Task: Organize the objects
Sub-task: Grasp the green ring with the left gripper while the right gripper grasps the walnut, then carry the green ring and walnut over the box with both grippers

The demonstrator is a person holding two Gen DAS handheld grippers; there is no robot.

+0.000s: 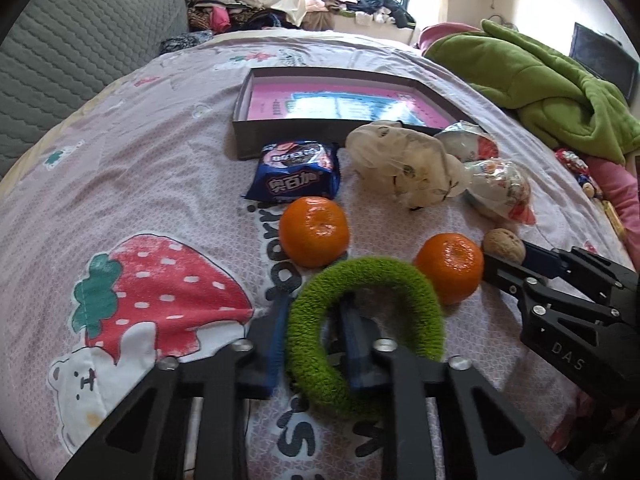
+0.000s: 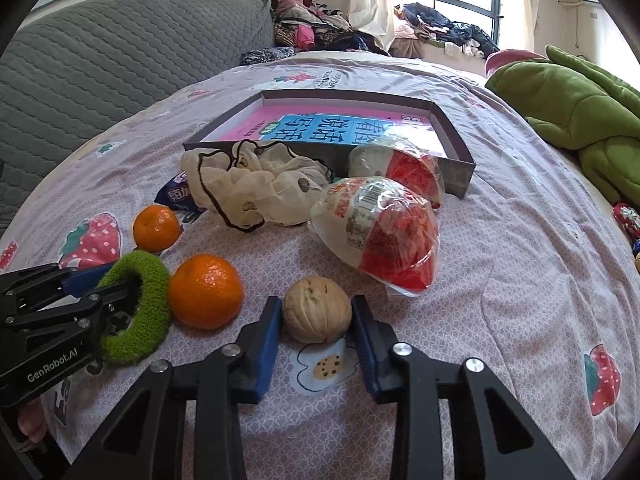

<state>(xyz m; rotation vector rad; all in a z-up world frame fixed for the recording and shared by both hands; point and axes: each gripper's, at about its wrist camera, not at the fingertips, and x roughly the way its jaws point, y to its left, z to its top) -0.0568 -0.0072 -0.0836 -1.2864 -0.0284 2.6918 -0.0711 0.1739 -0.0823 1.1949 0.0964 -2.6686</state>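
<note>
On the bed lie a green fuzzy ring (image 1: 366, 332), two oranges (image 1: 314, 230) (image 1: 450, 272), a walnut (image 2: 318, 308), a blue cookie packet (image 1: 294, 174), a cream scrunchie (image 1: 404, 164), two wrapped buns (image 2: 380, 232) and a shallow box (image 1: 340, 98) holding a pink book. My left gripper (image 1: 316, 334) has one finger inside the ring and one outside, closed on its left side. My right gripper (image 2: 316, 332) has its pads touching both sides of the walnut, which rests on the sheet.
A green blanket (image 1: 552, 88) is piled at the right. A grey quilted headboard (image 1: 80, 64) is at the left. Clothes lie heaped by the window (image 2: 436, 28). The sheet (image 1: 140, 160) has strawberry prints.
</note>
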